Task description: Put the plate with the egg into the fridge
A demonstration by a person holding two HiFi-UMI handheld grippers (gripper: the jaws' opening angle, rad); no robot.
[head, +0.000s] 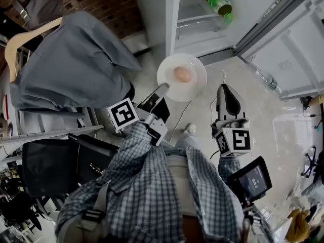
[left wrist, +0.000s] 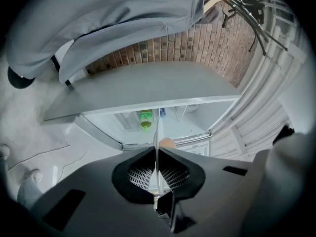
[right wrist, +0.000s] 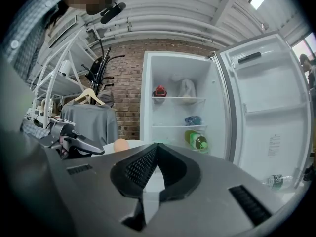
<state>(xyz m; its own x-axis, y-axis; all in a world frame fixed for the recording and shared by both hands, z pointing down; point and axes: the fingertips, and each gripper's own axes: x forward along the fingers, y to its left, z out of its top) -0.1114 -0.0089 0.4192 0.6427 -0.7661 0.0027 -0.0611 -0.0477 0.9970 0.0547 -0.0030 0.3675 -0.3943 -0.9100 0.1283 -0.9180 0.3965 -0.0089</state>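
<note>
Plate (head: pixel 195 88): white and round, carried level just in front of the open fridge, not yet inside it.
Egg (head: pixel 183 75): one brown egg, lying loose near the middle of the plate.
Left gripper (head: pixel 163 88): clenched on the near rim of the plate. In the left gripper view the rim shows as a thin white line pinched between the two ribbed pads, with the egg peeping out just past them.
Right gripper (head: pixel 223 87): jaws pressed together with nothing between them. It is held beside the plate on its right, close but not touching.
Fridge (head: pixel 202 19): standing open, white inside, with wire-edged shelves.
Green bottle (head: pixel 220 4): lying on its side on a lower shelf.
Upper shelves: a small red thing (right wrist: pixel 159 91) and what may be a pale bag (right wrist: pixel 186 88) (too far off to be sure), with a blue item (right wrist: pixel 193 120) one shelf down.
Fridge door (head: pixel 291 49): swung wide to the right, with a small bottle (right wrist: pixel 278 180) low in its rack.
Grey shirt (head: pixel 76 59): on a wooden hanger (head: pixel 23 37), left of the fridge, in front of a brick wall (head: pixel 109 4).
Person: checked shirt (head: pixel 152 186), one shoe (head: pixel 190 129) on the pale floor below the plate.
</note>
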